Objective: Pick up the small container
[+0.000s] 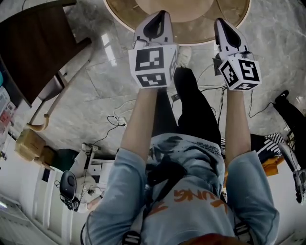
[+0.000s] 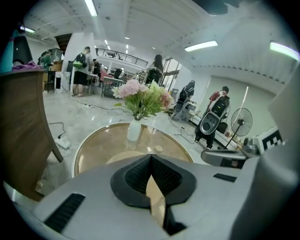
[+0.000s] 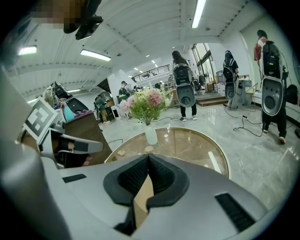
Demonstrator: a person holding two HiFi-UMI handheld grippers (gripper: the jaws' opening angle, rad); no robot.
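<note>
A small round tan container [image 2: 159,149] sits on the round glass-topped table [image 2: 93,145], just in front of a white vase of pink flowers [image 2: 134,130]. In the right gripper view the container [image 3: 149,149] stands below the vase [image 3: 151,135]. My left gripper [image 2: 151,157] is shut with nothing between its pads. My right gripper [image 3: 148,157] is shut and empty too. In the head view the left gripper [image 1: 158,14] and the right gripper [image 1: 222,21] are held side by side, their tips over the table's near rim [image 1: 191,40]. The container is hidden in that view.
A dark wooden chair [image 1: 33,52] stands left of the table. Cables [image 1: 117,119] lie on the marble floor. A small tan block [image 3: 121,153] rests near the table's left edge. Several people with backpacks and a standing fan [image 2: 239,124] are far behind.
</note>
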